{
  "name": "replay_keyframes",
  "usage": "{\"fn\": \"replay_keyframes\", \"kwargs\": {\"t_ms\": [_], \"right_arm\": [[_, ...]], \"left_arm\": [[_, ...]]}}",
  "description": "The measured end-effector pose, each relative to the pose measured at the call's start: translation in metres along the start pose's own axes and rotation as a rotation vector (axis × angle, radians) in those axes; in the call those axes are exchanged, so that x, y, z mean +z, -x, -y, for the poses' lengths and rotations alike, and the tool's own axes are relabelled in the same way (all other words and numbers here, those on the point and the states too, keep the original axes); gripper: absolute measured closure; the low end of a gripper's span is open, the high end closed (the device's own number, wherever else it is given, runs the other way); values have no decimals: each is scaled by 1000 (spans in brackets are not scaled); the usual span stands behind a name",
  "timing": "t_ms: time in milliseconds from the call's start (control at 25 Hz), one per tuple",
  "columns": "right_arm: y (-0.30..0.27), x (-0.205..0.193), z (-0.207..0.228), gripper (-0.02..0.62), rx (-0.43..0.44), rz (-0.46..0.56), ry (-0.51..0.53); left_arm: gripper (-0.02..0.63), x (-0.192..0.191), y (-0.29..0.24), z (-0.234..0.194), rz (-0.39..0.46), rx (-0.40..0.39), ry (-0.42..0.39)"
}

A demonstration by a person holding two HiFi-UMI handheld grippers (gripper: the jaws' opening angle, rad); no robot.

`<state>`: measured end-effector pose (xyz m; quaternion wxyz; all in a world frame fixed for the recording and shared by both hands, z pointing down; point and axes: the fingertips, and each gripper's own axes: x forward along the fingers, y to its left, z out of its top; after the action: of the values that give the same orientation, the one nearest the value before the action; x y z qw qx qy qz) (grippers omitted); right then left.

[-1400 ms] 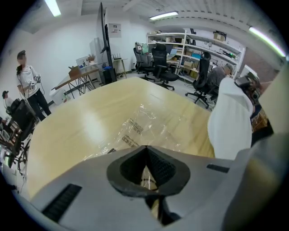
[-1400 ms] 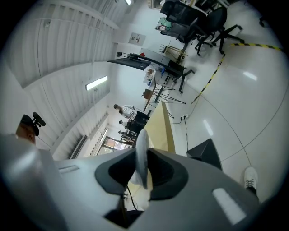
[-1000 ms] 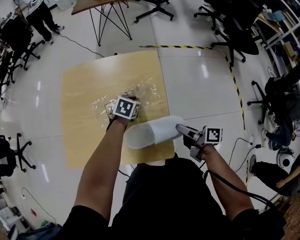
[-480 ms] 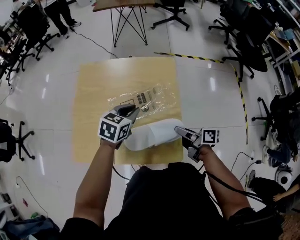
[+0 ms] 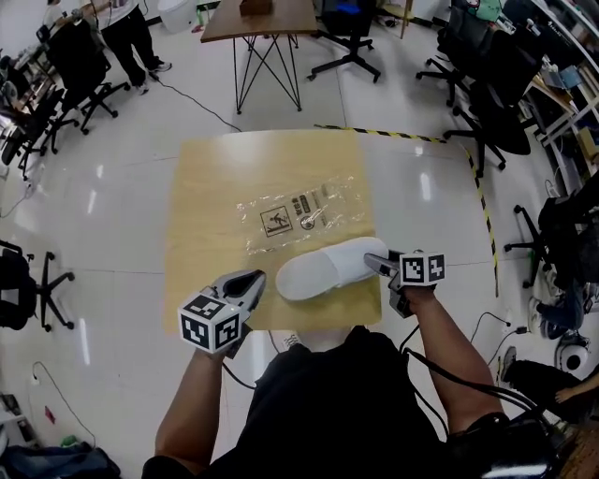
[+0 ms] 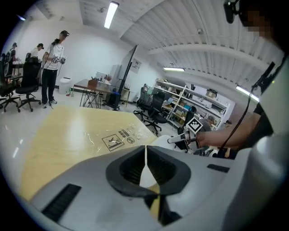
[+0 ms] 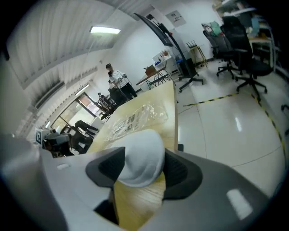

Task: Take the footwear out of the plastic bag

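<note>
A white slipper [image 5: 328,268] lies on the wooden table [image 5: 215,187] near its front edge, outside the clear plastic bag [image 5: 304,217], which lies flat just behind it. My right gripper [image 5: 379,265] is at the slipper's right end. Its jaws are opening, and the slipper's end [image 7: 140,162] sits between them without being pinched. My left gripper [image 5: 245,285] hangs at the table's front left edge, left of the slipper. Its jaws are closing to a thin slit with nothing between them [image 6: 145,151]. The bag [image 6: 115,140] shows beyond it.
Office chairs stand to the right [image 5: 487,103] and left [image 5: 28,290] of the table. A second table [image 5: 262,19] and a standing person [image 5: 131,28] are at the back. Yellow-black floor tape [image 5: 473,178] runs past the table's right side.
My left gripper has let go of the bag and drawn back to the front left edge. The slipper has come down onto the table, and the right jaws have spread.
</note>
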<state>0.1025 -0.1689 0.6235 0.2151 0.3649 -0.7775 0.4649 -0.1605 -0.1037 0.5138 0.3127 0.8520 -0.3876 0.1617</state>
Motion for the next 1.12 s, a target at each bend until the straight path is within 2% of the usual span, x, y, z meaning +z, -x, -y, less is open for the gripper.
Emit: {"fn": "replay_keyframes", "kwargs": {"t_ms": [120,280,360,400,480,520,600,680,760,840,1000,1040,1120], "right_arm": [[0,-3,0,322,-109,-29,147],[2,-8,7,296,-294,-106,386],[13,-2,10,293,-343,-75,417],[21,2,8,293,-341,-38,401],[39,6,-6,306,-279,45,349],[51,4,-16,335,-231,81,329],[79,-5,-38,447,-112,132,291],[110,-16,-60,593,44,169,241],[140,-26,-77,594,180,196,206],[169,-36,-83,594,277,226,166],[218,-54,-96,594,527,282,-23],[222,-58,-96,594,543,279,-29],[225,-72,-93,594,505,246,26]], "left_arm": [[588,-4,9,1,-11,16,-16],[595,-10,19,1,-25,104,9],[595,-11,25,10,-3,132,28],[597,-12,29,17,11,145,35],[598,-15,37,32,34,174,44],[598,-17,40,40,48,188,48],[598,-20,44,63,85,201,72],[598,-21,45,87,130,205,110],[598,-23,48,110,163,226,137],[598,-28,54,135,182,250,152],[598,-49,72,178,235,281,185],[598,-56,74,184,236,294,196],[598,-74,76,196,201,320,221]]}}
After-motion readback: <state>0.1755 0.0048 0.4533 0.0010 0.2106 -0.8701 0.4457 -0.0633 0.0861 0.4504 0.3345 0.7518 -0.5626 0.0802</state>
